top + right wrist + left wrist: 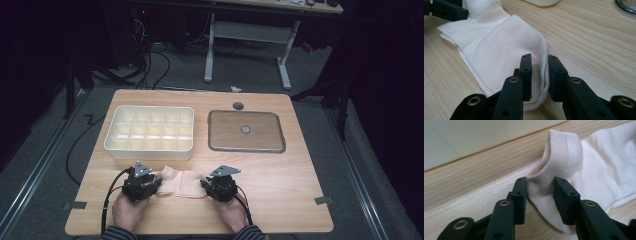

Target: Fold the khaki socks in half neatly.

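Note:
A pale pink sock [181, 184] lies flat on the wooden table [280, 190] near its front edge, stretched between the two grippers. My left gripper [159, 186] grips its left end. In the left gripper view, the ribbed cuff [559, 152] bunches up between the jaws of the left gripper [540, 192], which is shut on it. My right gripper [202, 186] holds the other end. In the right gripper view, the sock [504, 50] has its rounded toe edge pinched in the right gripper [540, 72]. A hand holds each gripper from below.
A cream tray [149, 148] divided into several compartments stands just behind the sock on the left. To its right is a shallow metal tray [246, 148] with a small round piece [245, 129] in it. A grey disc [238, 106] lies near the far edge.

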### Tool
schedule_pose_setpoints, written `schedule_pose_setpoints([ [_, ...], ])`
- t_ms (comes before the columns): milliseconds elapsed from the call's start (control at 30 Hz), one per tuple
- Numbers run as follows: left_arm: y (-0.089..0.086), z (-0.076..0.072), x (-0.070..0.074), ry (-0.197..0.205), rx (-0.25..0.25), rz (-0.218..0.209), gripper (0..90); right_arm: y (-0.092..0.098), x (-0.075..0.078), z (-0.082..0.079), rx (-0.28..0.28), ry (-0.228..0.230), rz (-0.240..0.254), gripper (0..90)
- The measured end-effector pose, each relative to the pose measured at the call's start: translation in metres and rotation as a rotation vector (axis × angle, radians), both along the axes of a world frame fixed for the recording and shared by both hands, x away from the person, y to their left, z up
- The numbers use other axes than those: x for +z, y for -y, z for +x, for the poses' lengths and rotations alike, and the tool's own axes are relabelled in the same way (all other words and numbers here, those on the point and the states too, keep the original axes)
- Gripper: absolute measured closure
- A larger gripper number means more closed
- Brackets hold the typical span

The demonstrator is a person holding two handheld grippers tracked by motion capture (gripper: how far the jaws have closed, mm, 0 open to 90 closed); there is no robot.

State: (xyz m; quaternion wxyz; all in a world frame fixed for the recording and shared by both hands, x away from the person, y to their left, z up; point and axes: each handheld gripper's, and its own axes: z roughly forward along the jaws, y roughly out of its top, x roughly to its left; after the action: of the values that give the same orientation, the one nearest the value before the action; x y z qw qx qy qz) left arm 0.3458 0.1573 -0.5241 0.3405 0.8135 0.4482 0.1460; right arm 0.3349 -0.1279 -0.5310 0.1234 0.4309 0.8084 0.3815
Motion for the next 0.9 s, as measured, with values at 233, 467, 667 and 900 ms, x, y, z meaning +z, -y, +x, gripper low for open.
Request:
schedule_pose_setpoints([
  [233, 0.001, 0.001, 0.000, -0.016, -0.037, -0.022, 80.2, 0.000, 0.000, 0.001, 0.011, -0.007, 0.010, 80.0],
  [467, 0.001, 0.002, 0.001, -0.022, -0.056, -0.047, 84.3, 0.002, 0.001, 0.002, 0.013, -0.012, 0.027, 86.1],
  [667, 0.004, -0.002, 0.010, 0.012, -0.070, -0.073, 84.6, 0.006, 0.005, 0.000, 0.009, 0.009, 0.038, 86.4],
  [900, 0.012, -0.006, 0.020, 0.045, -0.093, -0.081, 84.6, 0.015, 0.012, -0.002, 0.000, 0.032, 0.038, 86.4],
])
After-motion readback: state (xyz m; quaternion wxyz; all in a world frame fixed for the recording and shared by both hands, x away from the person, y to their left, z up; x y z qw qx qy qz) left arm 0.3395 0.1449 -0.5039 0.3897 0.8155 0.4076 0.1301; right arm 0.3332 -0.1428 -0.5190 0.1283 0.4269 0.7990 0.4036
